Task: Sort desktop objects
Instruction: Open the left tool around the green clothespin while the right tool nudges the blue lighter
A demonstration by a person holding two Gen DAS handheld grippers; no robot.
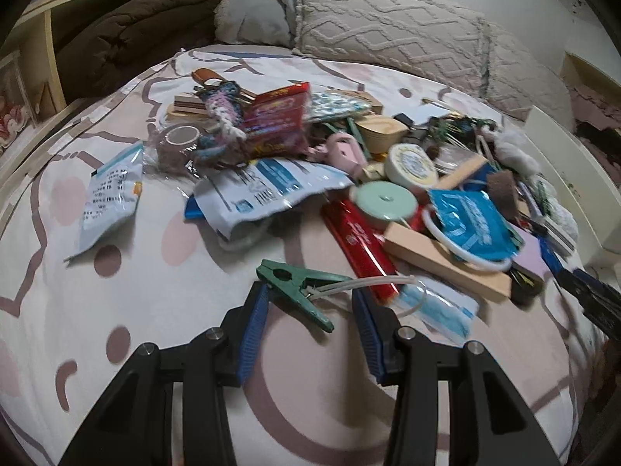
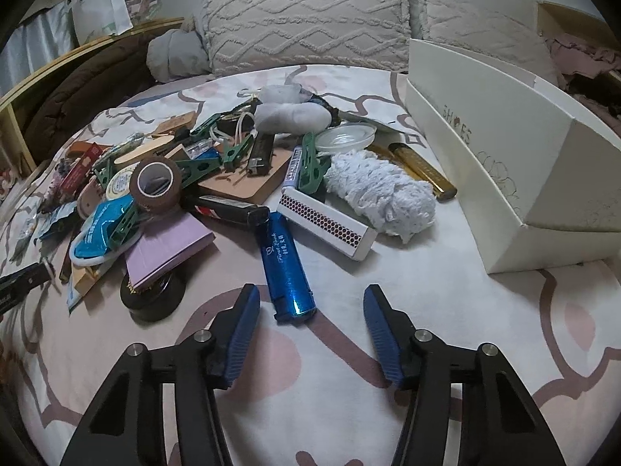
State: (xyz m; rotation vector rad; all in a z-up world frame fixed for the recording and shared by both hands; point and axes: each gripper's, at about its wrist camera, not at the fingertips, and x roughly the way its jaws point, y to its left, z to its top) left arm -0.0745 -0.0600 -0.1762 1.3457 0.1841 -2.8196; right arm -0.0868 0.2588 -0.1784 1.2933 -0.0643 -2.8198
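A heap of small desk items lies on a pink-patterned bedsheet (image 1: pixel 116 303). In the left wrist view a green clothespin (image 1: pixel 299 287) sits crosswise between my left gripper's (image 1: pixel 308 291) blue pads. It spans the gap and both tips meet it. A white cord (image 1: pixel 372 281) runs from the clothespin to a blue face mask (image 1: pixel 438 306). In the right wrist view a shiny blue lighter (image 2: pixel 287 268) lies on the sheet. Its near end reaches in between the fingertips of my right gripper (image 2: pixel 310 293), closer to the left one. Those jaws stand wide and touch nothing.
An open white shoe box (image 2: pixel 504 163) stands to the right of the heap. Near the lighter lie a matchbox (image 2: pixel 330 221), a white knitted cloth (image 2: pixel 380 194), a purple pad (image 2: pixel 167 248) and a brown tape roll (image 2: pixel 155 182). Pillows (image 2: pixel 306 23) line the back, and a wooden shelf (image 1: pixel 39 58) stands left.
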